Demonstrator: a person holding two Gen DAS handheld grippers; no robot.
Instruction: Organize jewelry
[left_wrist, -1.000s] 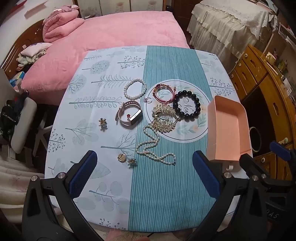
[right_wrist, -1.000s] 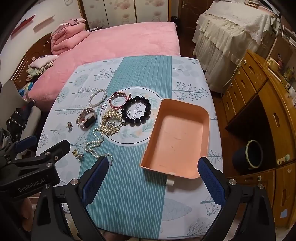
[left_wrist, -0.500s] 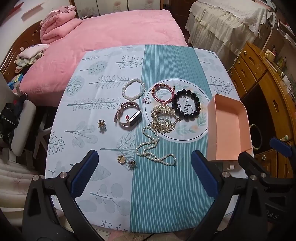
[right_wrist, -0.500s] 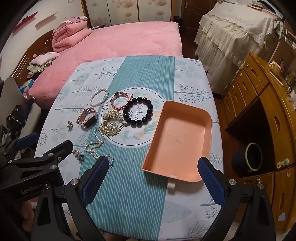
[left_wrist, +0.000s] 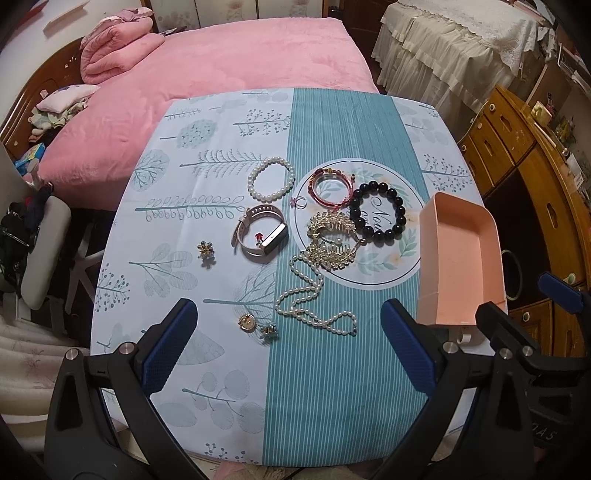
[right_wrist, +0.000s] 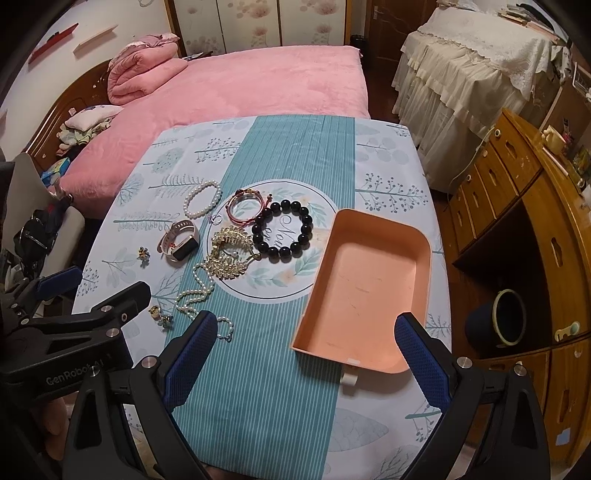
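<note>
Jewelry lies clustered mid-surface (left_wrist: 332, 387) in my left wrist view: pearl necklace (left_wrist: 314, 299), black bead bracelet (left_wrist: 376, 214), watch (left_wrist: 260, 236). My left claw (left_wrist: 288, 347) hovers low over the near edge, spread wide, gripping nothing. From the right wrist view, my right claw (right_wrist: 306, 354) hangs wide too, empty, above the pink tray's (right_wrist: 424, 258) near end; the black bead bracelet (right_wrist: 282, 230) sits just beside the tray.

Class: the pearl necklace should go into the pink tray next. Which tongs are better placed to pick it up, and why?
Probably the left tongs: open, with the necklace lying just ahead between their fingers. The right tongs, also open, face the tray, with the necklace off to their left.
</note>
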